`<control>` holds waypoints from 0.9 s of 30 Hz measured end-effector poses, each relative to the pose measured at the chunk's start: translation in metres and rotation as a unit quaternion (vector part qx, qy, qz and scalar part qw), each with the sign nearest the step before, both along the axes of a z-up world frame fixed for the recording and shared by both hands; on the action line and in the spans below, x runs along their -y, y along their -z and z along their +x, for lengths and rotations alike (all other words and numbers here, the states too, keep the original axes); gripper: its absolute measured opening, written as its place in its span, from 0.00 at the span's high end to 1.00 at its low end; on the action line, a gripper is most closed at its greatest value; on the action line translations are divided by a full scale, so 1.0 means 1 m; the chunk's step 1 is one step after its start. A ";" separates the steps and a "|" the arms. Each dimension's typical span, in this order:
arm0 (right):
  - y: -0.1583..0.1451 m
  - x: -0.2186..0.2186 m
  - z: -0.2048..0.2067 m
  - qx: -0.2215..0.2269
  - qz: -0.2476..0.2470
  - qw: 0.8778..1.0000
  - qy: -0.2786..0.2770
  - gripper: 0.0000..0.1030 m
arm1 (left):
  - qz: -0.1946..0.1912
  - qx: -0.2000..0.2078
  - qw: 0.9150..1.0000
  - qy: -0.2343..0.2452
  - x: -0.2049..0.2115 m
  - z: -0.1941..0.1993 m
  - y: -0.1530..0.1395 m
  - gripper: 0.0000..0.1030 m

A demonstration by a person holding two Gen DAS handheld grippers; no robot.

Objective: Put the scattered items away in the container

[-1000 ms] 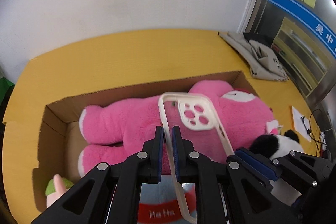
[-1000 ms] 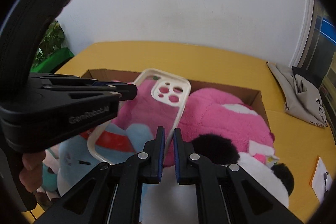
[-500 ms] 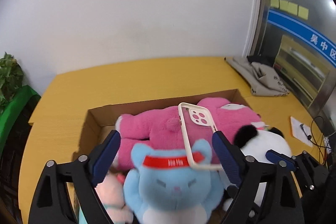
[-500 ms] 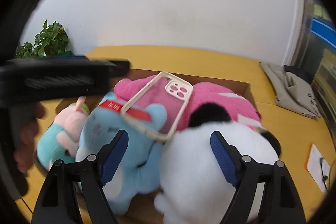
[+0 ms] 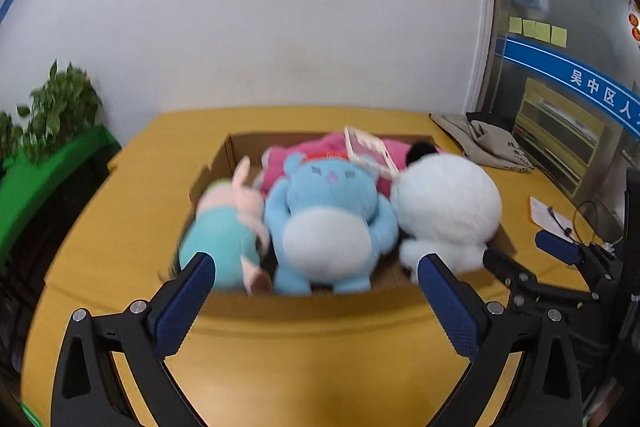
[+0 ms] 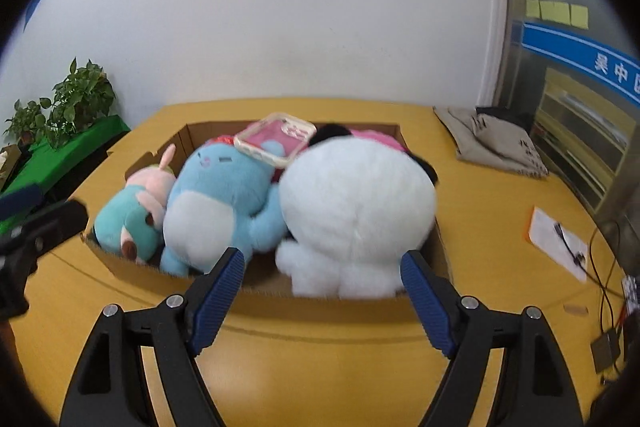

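A cardboard box (image 5: 316, 301) (image 6: 264, 285) on the yellow table holds a teal and pink plush (image 5: 224, 227) (image 6: 134, 215), a blue plush (image 5: 328, 215) (image 6: 220, 203), a white panda plush (image 5: 444, 207) (image 6: 356, 211) and a pink plush (image 5: 316, 149) behind them. A clear phone case (image 5: 370, 151) (image 6: 276, 139) lies on top of the plushes. My left gripper (image 5: 316, 303) is open and empty, held back in front of the box. My right gripper (image 6: 322, 301) is open and empty, also in front of the box.
A grey folded cloth bag (image 5: 480, 143) (image 6: 492, 143) lies at the table's back right. A paper slip with a cable (image 6: 558, 243) (image 5: 550, 217) lies at the right. Potted plants on a green stand (image 6: 60, 119) (image 5: 52, 123) are at the left. A white wall stands behind.
Both grippers pulled back and up from the box, staying open. The phone case, let go earlier, stays resting on the plushes.
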State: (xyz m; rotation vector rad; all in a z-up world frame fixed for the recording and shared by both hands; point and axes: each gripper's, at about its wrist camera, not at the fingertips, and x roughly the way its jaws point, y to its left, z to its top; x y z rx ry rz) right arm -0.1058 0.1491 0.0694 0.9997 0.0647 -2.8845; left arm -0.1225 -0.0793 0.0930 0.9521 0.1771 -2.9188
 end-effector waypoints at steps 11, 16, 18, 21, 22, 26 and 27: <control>0.010 -0.008 0.041 0.005 0.019 1.000 -0.003 0.22 | 0.003 0.014 1.000 0.015 -0.026 0.025 0.013 0.00; 0.008 -0.010 0.046 -0.001 0.020 1.000 -0.004 0.22 | 0.012 0.014 1.000 0.018 -0.027 0.031 0.012 0.00; 0.008 -0.010 0.048 -0.002 0.022 1.000 -0.001 0.22 | 0.004 0.017 1.000 0.018 -0.028 0.032 0.014 0.00; 0.008 -0.009 0.051 -0.009 0.025 1.000 0.000 0.22 | 0.001 0.025 1.000 0.016 -0.030 0.034 0.018 0.00; 0.008 -0.008 0.052 -0.008 0.024 1.000 -0.001 0.22 | 0.002 0.030 0.999 0.017 -0.030 0.034 0.020 0.00; 0.011 -0.005 0.052 -0.005 0.021 1.000 -0.005 0.22 | -0.007 0.037 0.999 0.022 -0.033 0.034 0.024 0.00; 0.011 -0.005 0.052 -0.005 0.020 1.000 -0.005 0.22 | -0.009 0.038 0.999 0.020 -0.034 0.035 0.024 0.00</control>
